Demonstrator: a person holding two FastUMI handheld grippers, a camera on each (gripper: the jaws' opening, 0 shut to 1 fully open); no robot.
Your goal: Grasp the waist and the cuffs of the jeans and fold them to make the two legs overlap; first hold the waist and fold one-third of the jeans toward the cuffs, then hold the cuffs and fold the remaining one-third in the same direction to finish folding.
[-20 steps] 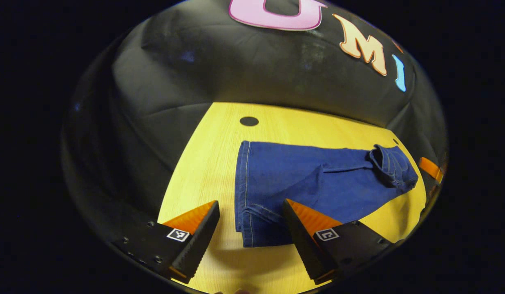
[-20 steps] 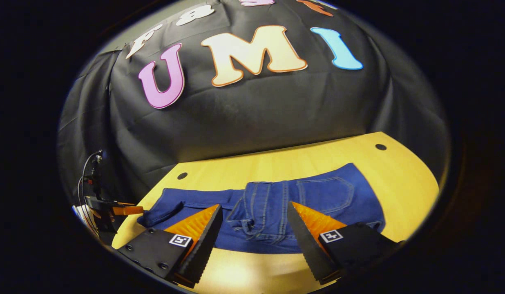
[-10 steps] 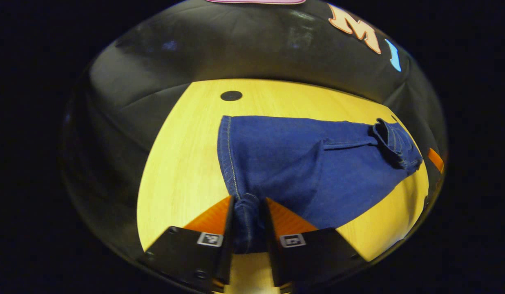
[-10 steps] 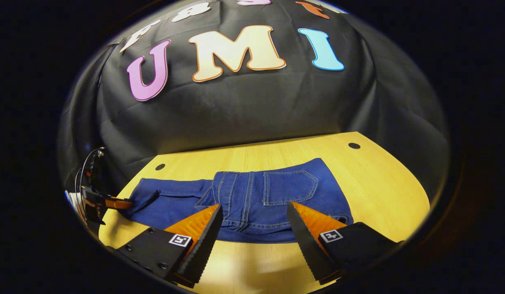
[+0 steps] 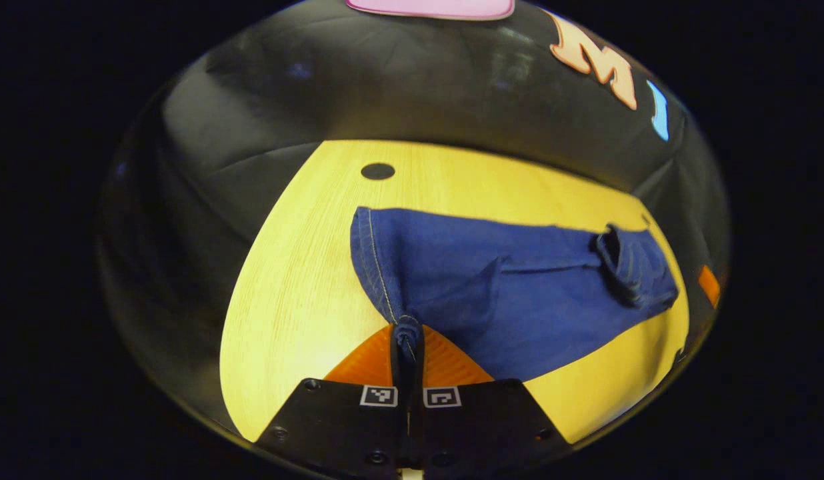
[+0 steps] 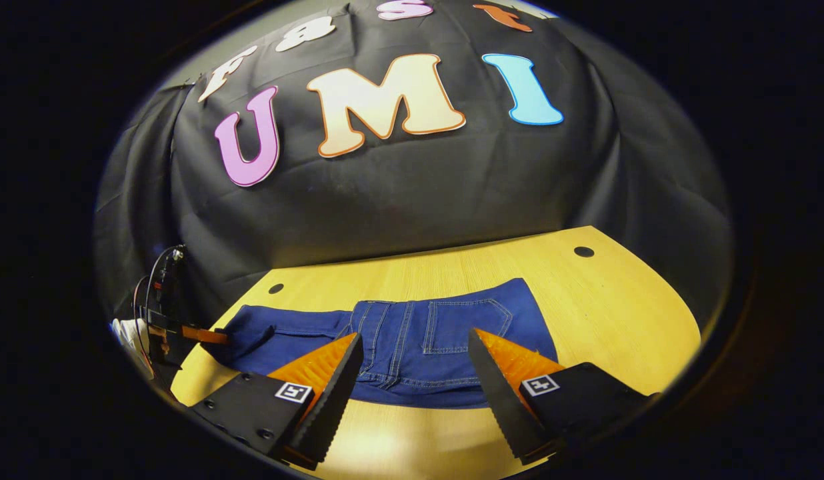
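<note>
Blue jeans (image 5: 512, 293) lie across the yellow table (image 5: 299, 267), legs overlapped, with the waist part folded over at the far end (image 5: 635, 267). My left gripper (image 5: 407, 331) is shut on the near corner of the cuffs, and the denim is bunched between its fingers. In the right gripper view the folded waist part with its back pocket (image 6: 462, 323) faces up. My right gripper (image 6: 415, 347) hovers open just in front of the jeans' near edge, holding nothing. The left gripper (image 6: 185, 333) shows at the far left, at the cuff end.
Round black holes sit in the table top (image 5: 377, 171) (image 6: 583, 251) (image 6: 276, 288). Cables (image 6: 155, 287) hang at the table's left end. The black cloth wall rises right behind the table. Bare wood lies to the right of the jeans (image 6: 625, 307).
My left gripper went from open around the cuff corner to shut on it, and the cuff edge now rises toward it. My right gripper stayed open and drew back slightly.
</note>
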